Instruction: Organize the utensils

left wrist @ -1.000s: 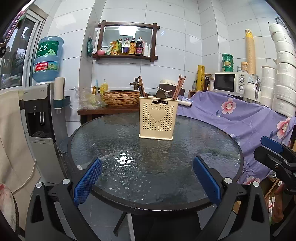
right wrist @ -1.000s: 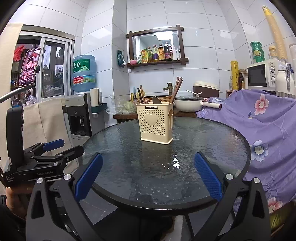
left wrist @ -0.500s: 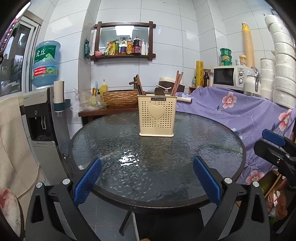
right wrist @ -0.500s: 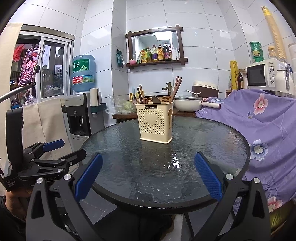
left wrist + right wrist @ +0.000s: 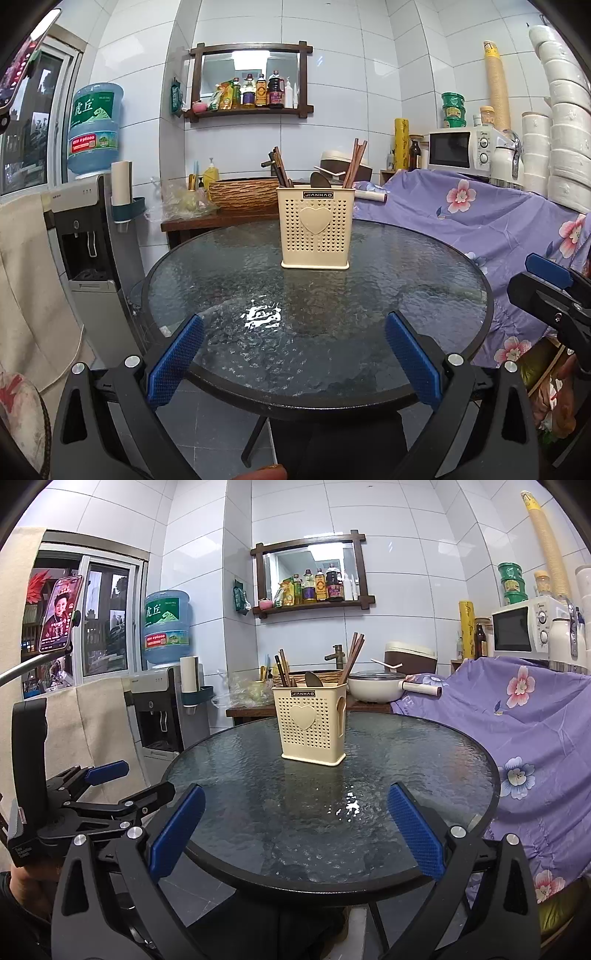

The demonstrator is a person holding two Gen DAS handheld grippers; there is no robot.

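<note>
1. So, utensil holder – cream plastic box w/ perforated walls & a heart on the front – stands upright on the round glass table, toward the far side, roughly mid-width.
2. Inside it: dark chopsticks lean left, reddish-brown chopsticks lean right, and a dark spoon shows its tip between them. No loose utensils visible on the glass.
3. Handling guess: holder looks light, thin-walled, a bit flexy; prob. tips or slides easily on smooth glass if nudged. Best grip would be across the top rim or the side walls, low squeeze force.
4. Chopsticks: stiff, thin, light, likely slick; pinch on the upper shaft above the rim, lift straight up so the box doesn't come along. Spoon: only the tip is clear of the rim, so less to grab.
5. Left gripper: jaws spread wide, nothing between them, hanging over the near table edge. Holder sits well ahead, about centred between the blue pads.
6. Right gripper: also wide apart & holding nothing, near table edge; holder well ahead, slightly left of the jaw centreline.
7. Each gripper shows at the edge of the other's view, side by side, apart from each other.
</note>
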